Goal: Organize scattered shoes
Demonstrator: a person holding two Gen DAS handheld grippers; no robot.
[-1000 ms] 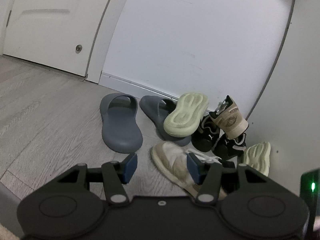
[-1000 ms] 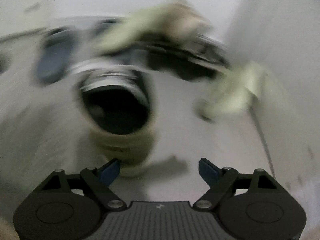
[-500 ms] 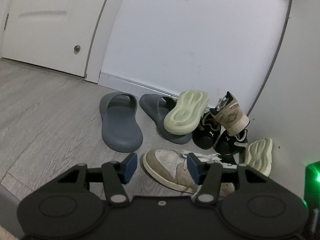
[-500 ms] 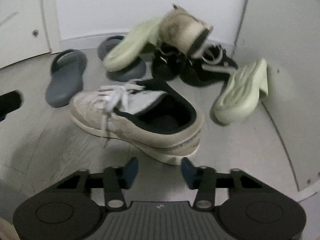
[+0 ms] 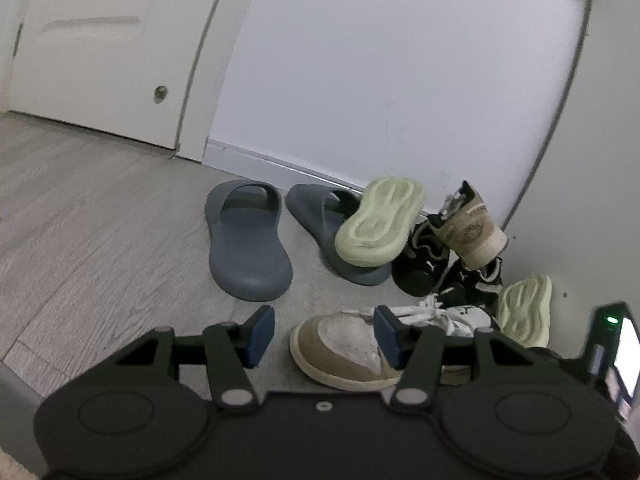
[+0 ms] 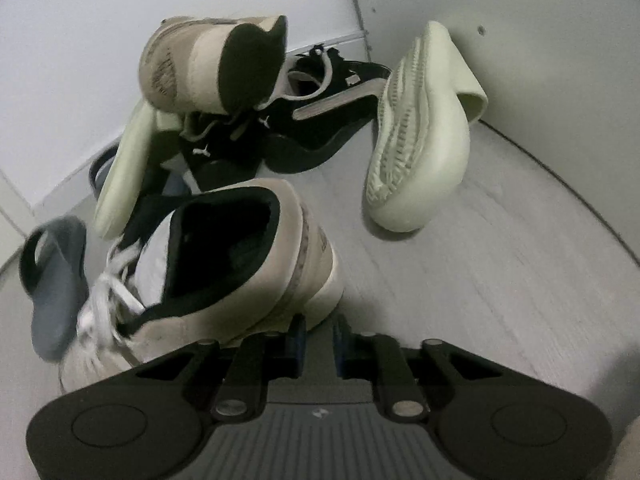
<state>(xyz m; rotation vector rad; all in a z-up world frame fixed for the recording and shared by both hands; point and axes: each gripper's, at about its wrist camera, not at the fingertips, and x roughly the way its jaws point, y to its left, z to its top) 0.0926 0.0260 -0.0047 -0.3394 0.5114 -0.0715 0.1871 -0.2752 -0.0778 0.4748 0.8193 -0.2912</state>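
Now | tan/wht sneaker (image 6: 240,264) upright, scuffed | L jaws apart | R jaws nearly together, heel beside

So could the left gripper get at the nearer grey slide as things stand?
Probably yes: the left gripper is open, and the grey slide lies flat on bare floor just ahead, nothing on it.

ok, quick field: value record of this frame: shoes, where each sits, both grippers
tan-and-white laced sneaker: upright on floor, nearest both grippers
matching tan sneaker: tipped up atop the black sneakers
grey rubber slides: side by side; right one partly under a pale green foam slide, sole showing
second pale green slide: leaning on the wall
left gripper: open, empty
right gripper: nearly closed at the near sneaker's heel; grip unclear
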